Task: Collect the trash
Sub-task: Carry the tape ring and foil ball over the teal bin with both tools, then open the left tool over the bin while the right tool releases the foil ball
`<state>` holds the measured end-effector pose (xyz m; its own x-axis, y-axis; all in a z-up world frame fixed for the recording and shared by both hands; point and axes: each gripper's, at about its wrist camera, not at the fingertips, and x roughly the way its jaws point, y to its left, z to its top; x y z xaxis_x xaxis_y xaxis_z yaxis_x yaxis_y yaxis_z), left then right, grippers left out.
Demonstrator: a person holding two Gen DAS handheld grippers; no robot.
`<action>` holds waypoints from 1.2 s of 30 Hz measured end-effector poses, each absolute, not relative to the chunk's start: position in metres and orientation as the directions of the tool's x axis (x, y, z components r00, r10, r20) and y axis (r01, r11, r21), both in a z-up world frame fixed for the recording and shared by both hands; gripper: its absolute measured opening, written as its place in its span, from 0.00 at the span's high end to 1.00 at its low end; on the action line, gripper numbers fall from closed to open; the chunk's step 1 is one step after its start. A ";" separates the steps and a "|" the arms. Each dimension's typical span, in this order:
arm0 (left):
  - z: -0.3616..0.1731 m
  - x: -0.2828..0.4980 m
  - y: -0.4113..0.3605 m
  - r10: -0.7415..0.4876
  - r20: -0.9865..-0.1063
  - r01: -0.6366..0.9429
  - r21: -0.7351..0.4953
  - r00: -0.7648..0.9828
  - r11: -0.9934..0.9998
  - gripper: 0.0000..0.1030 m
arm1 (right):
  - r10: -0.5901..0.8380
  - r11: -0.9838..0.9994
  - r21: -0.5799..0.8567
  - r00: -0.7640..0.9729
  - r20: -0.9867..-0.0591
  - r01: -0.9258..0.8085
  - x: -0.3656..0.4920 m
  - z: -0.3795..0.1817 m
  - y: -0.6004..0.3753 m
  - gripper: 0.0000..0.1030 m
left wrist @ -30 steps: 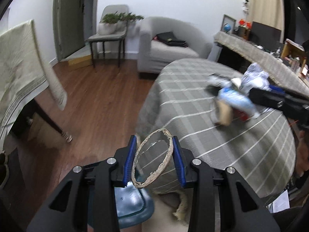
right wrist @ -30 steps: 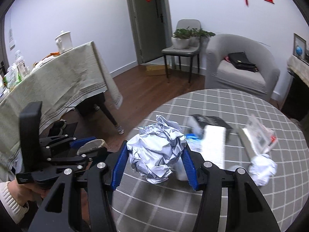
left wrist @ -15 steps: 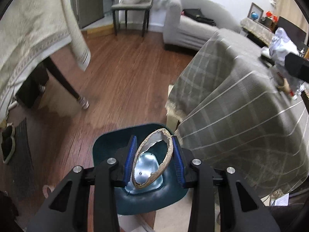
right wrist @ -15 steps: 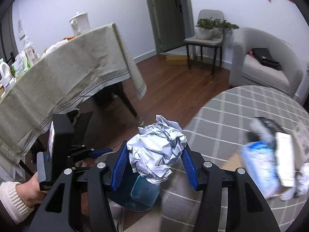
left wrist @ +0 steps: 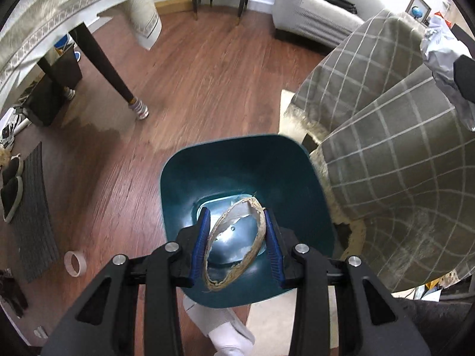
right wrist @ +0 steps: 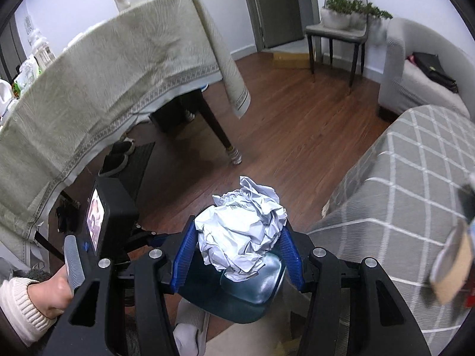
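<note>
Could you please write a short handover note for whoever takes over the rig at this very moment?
Left tongs: shut on the flattened cardboard ring, held right above the open teal bin.
Right tongs: shut on the crumpled paper ball, over the same bin's rim, beside the plaid-covered table.
Done: both pieces picked up and brought to the bin; neither is dropped yet.
Left: release both into the bin, then go back to the table, where a blurred item shows at its edge. A tape roll also lies on the floor near the bin; it may be trash too.
</note>
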<state>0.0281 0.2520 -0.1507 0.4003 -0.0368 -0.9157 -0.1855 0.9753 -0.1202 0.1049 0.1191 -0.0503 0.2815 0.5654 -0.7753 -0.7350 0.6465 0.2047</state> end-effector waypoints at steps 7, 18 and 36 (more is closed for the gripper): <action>-0.167 0.023 0.260 -0.044 -0.933 -0.184 -0.117 0.358 0.976 0.62 | 0.524 0.649 0.209 0.232 -0.819 -0.731 0.109 -0.078 0.139 0.47; -0.150 0.014 0.277 -0.050 -0.909 -0.196 -0.142 0.414 0.970 0.51 | 0.458 0.659 0.207 0.168 -0.873 -0.723 0.112 -0.125 0.159 0.47; -0.055 0.000 0.288 -0.040 -0.750 -0.204 -0.230 0.661 0.952 0.74 | 0.342 0.657 0.165 0.096 -0.935 -0.736 0.103 -0.188 0.178 0.47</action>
<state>-0.0004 0.2881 -0.0553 0.6605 -0.0395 -0.7497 -0.2036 0.9518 -0.2295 0.1031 0.1783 -0.1884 0.0959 0.3421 -0.9348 -0.7359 0.6567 0.1648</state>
